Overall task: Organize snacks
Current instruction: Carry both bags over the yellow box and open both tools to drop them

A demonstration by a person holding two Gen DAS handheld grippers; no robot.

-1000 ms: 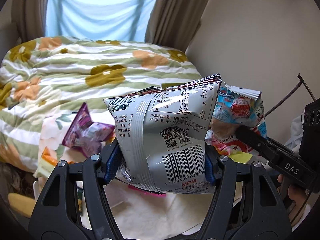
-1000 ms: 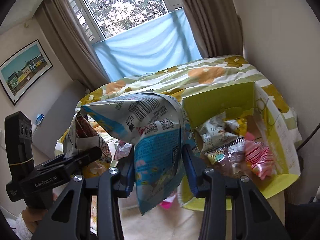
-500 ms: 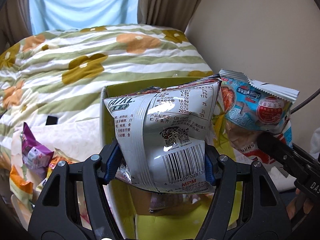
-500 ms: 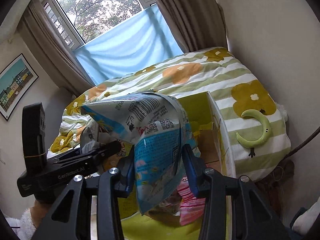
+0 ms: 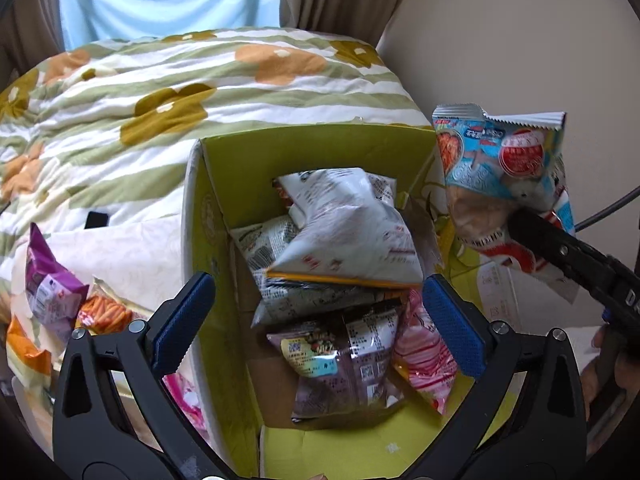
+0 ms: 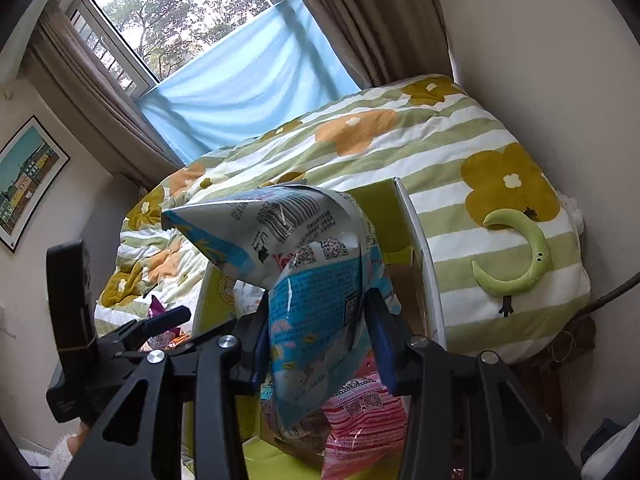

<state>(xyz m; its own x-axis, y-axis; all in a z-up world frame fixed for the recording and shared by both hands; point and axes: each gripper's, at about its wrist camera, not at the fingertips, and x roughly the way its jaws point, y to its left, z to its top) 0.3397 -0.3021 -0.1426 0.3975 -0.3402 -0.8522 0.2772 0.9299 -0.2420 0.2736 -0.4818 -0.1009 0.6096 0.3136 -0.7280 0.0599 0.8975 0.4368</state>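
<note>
Nearest, the left tool point(image 5: 318, 312) is opening with nothing between its pads above the green box point(image 5: 320, 140), where a silver snack bag point(image 5: 352, 232) tops the pile, while the right tool point(image 6: 320, 340) clamps a blue snack bag point(image 6: 316, 300) just beyond, before the flowered bed point(image 5: 160, 80).

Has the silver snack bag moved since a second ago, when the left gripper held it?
Yes. The silver snack bag has left the opening left gripper and dropped onto the packets inside the green box.
</note>
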